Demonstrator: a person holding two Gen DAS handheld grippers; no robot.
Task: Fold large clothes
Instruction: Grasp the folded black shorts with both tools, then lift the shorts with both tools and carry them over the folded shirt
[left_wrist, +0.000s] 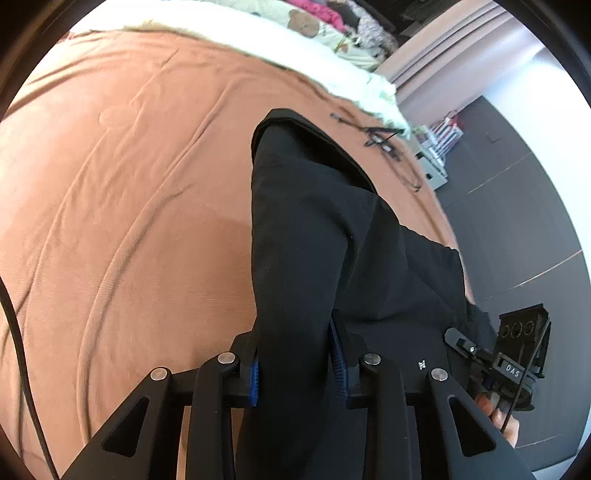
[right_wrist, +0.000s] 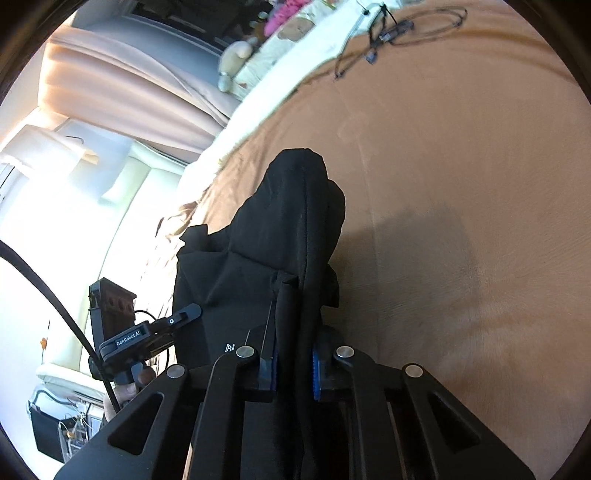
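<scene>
**Both grippers have hold of the black clothes**

The left gripper (left_wrist: 295, 365) has its blue pads (left_wrist: 338, 354) squeezed onto a thick bunch of the black garment (left_wrist: 314, 206). The right gripper (right_wrist: 293, 363) is pinched almost all the way closed on a thin fold of the same black cloth. So both are holding it — one at each side of the near edge.

From the grippers the garment runs away across the brown bed cover (left_wrist: 129, 166), and its far end lies there in a lump. A tangle of thin black cable (right_wrist: 388, 33) lies well apart from it, near the white bedding (left_wrist: 258, 37).

I think this is the start of a fold. Next, both hands need to carry the held edge over to the far end together, keeping the cloth flat.

Words I can read: "DAS" on the right gripper's body (left_wrist: 517, 354) in the left view, and "GenRobot.AI" on the left gripper's body (right_wrist: 127, 338) in the right view.
</scene>
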